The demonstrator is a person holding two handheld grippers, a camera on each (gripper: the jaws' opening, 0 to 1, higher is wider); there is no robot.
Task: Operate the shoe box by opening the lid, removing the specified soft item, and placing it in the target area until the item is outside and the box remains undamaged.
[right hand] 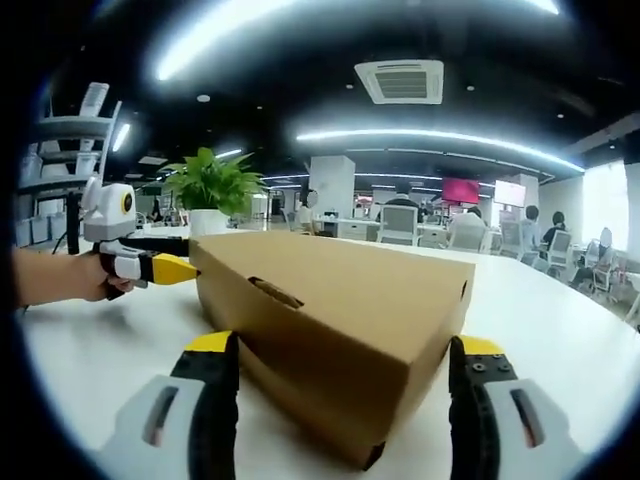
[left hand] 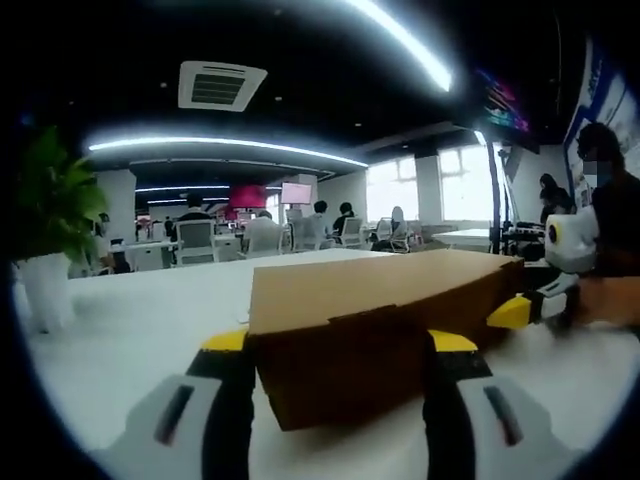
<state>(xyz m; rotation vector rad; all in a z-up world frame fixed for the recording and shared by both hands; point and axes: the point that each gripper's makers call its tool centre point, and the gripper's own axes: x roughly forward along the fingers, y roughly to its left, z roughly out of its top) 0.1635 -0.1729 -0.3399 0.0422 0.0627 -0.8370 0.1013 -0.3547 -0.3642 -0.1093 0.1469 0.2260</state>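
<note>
Closed brown cardboard shoe box (left hand: 370, 320) sits on the white bench (left hand: 150, 330), lid still down; left gripper (left hand: 340, 385) and right gripper (right hand: 345, 395) straddle opposite ends, jaws wide, gripping nothing; next, I reckon, lift the lid gently.

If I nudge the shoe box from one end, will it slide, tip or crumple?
The shoe box looks low and wide, lying flat on the smooth white table, so it probably slides, not tips. Its plain cardboard walls likely flex under hard squeezing. With the lid shut, weight is unclear; probably light.
</note>
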